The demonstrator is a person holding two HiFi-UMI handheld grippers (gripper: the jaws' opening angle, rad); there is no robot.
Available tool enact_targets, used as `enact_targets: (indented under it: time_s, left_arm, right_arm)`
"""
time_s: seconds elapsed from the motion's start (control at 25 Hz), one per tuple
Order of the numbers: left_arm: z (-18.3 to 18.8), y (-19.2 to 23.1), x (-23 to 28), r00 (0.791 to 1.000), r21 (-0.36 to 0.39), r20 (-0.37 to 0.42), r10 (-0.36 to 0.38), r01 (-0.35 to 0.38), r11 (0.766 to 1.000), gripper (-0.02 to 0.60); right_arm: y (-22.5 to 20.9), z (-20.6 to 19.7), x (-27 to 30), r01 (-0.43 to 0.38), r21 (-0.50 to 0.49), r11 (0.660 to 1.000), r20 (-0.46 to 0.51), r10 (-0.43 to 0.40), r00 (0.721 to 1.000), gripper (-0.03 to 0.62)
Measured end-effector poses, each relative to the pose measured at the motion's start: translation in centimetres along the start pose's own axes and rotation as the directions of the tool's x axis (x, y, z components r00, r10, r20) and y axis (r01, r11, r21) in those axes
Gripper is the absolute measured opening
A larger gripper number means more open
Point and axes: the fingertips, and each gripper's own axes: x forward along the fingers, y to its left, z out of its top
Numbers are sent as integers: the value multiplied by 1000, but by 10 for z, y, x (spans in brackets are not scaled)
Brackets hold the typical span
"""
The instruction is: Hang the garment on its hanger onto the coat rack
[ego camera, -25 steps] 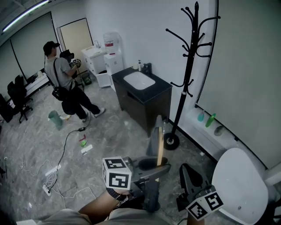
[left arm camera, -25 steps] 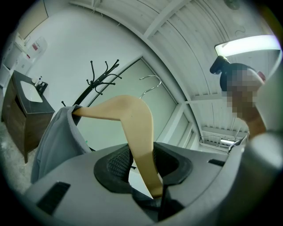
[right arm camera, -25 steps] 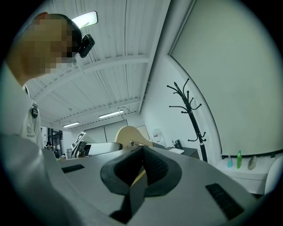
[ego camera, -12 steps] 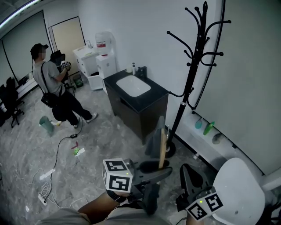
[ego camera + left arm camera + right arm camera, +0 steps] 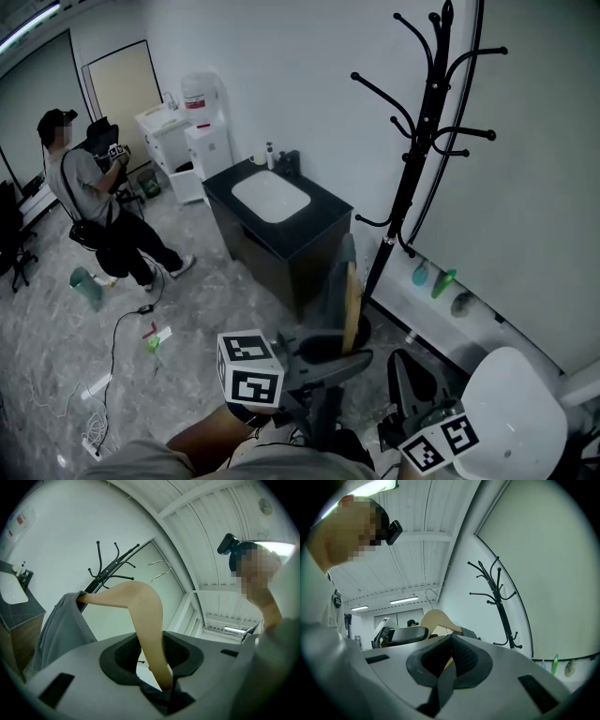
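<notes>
Left tool [image 5: 153, 651] clamps hanger [image 5: 140, 603]; garment [image 5: 63, 625] partly hidden.

**Grey grippers, marker cubes, pale clothing**

The left gripper [image 5: 336, 351] and the right gripper [image 5: 410, 373] both have smooth grey plastic bodies, with black ribbed pads [image 5: 464, 656] inside the jaws. Each one carries a white cube [image 5: 250, 367] printed with black square markers. The person wears a pale grey top [image 5: 141, 461] and a black head camera [image 5: 393, 530].
</notes>
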Motion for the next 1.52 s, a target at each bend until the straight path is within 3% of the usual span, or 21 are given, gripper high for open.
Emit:
enact_targets:
  time_s: [0.4,0.96,1.24,1.52]
  left_arm:
    - [54,84,37,999,9,23,49,-49,999,135]
    - [157,176,94,993,17,72,97,-99,995,137]
    - [212,212,113,997,49,37,68,-69,996,138]
    - [261,249,130,1000,34,-3,21,-21,999,138]
  right_arm:
    - [-64,10,82,-72,-2,997,-1,72,997,15]
    - [-132,73,195,-210,-44,977,-4,210,978,15]
    - [-141,110,245,-193,-109,975,2,194,981,15]
    - [-151,142,279,-146,-155,977,44,154,987,15]
